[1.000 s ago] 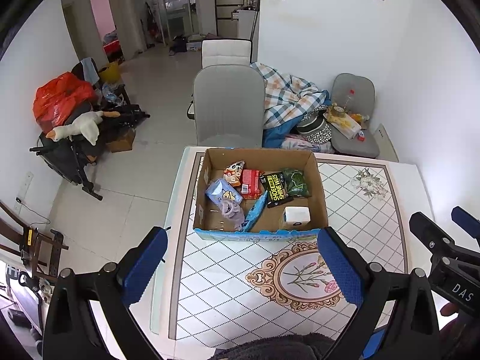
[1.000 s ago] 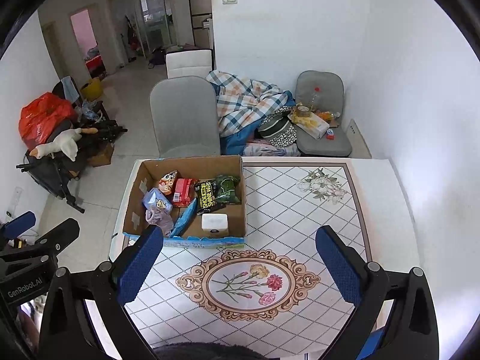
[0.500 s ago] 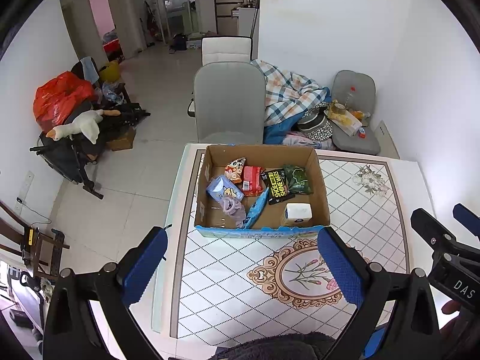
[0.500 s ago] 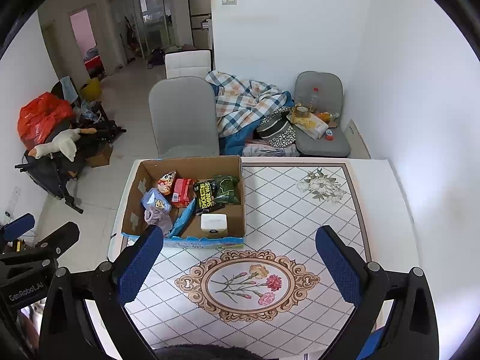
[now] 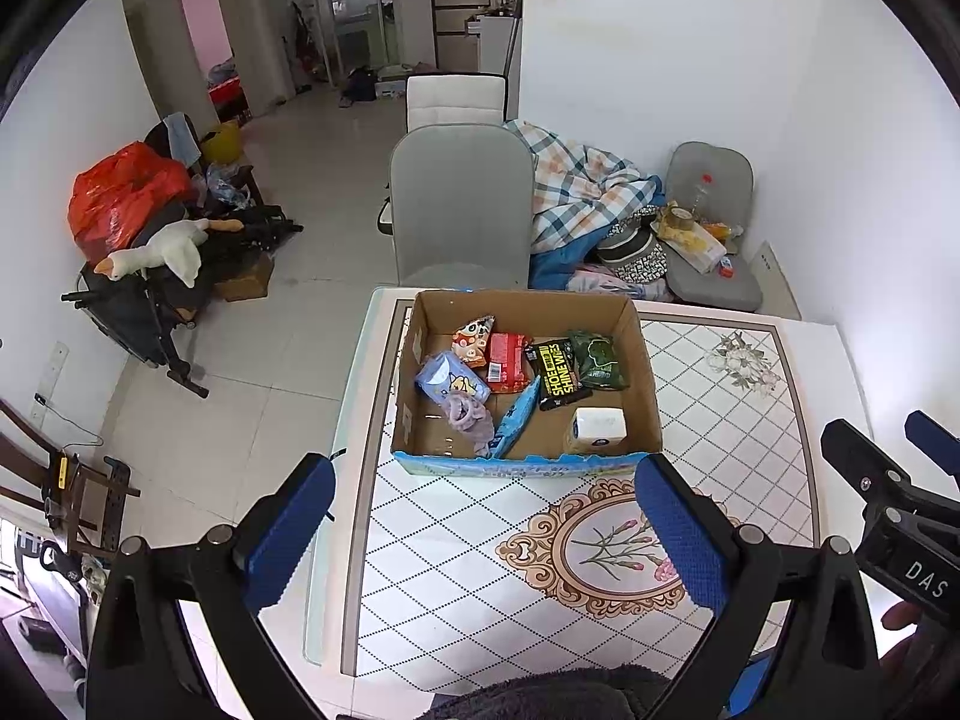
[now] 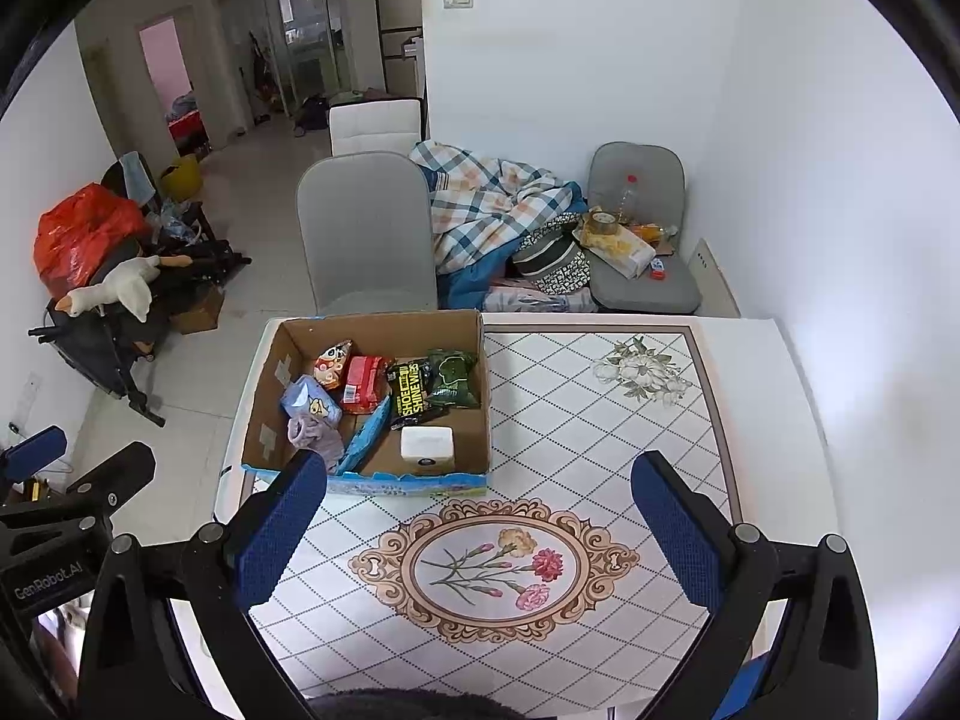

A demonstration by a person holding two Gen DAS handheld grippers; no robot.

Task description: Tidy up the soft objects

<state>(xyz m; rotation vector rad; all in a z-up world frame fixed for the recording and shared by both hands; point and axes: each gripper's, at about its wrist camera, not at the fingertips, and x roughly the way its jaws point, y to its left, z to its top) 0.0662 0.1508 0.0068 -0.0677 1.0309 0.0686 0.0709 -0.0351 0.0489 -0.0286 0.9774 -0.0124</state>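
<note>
An open cardboard box (image 5: 645, 360) (image 6: 264, 384) stands on the patterned table (image 5: 750, 420) (image 6: 600, 420) at its far left part. Inside lie several soft packs: a red pack (image 5: 509, 354) (image 6: 363, 375), a black "Shoe Shine Wipes" pack (image 5: 555, 367) (image 6: 411, 395), a green pack (image 5: 597, 360) (image 6: 451, 378), a blue tissue pack (image 5: 451, 381), a purple cloth (image 5: 468, 417) (image 6: 312, 435) and a white tissue block (image 5: 597, 426) (image 6: 427, 447). My left gripper (image 5: 486, 534) and right gripper (image 6: 480, 534) are both open and empty, held high above the table's near side.
A grey chair (image 5: 459, 204) stands behind the table. A plaid blanket (image 5: 585, 186) and a second cluttered chair (image 5: 708, 228) lie at the back right. A stroller with a plush goose (image 5: 156, 252) and a red bag (image 5: 120, 198) sit on the floor at left.
Both grippers have drawn slightly back and up from the box; the box looks a little smaller and farther. Both stay open and empty.
</note>
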